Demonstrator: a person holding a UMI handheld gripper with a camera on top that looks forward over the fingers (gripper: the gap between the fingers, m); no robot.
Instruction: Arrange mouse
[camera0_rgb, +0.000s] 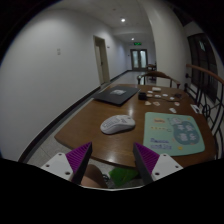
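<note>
While your gripper (112, 160) hangs above the near edge of the wooden table (90, 125), its fingers are spread wide with nothing between them, the purple pads (76, 158) facing each other across an open gap. What looks like a hand shows in the gap below, too dim to make out.

The mouse (118, 124) lies beyond the fingertips, well apart from them and roughly on the line that runs out between the two fingers, perhaps a touch to the left. Its long axis runs left to right across your line of approach, so you meet it broadside, not end on. Just to its right sits a pale green mat (172, 131), with a small gap between the two.

You will probably need to move forward and down, and turn the wrist if you want the fingers to close across the narrower width.

Farther back lie a dark laptop (118, 96) and scattered small items.
</note>
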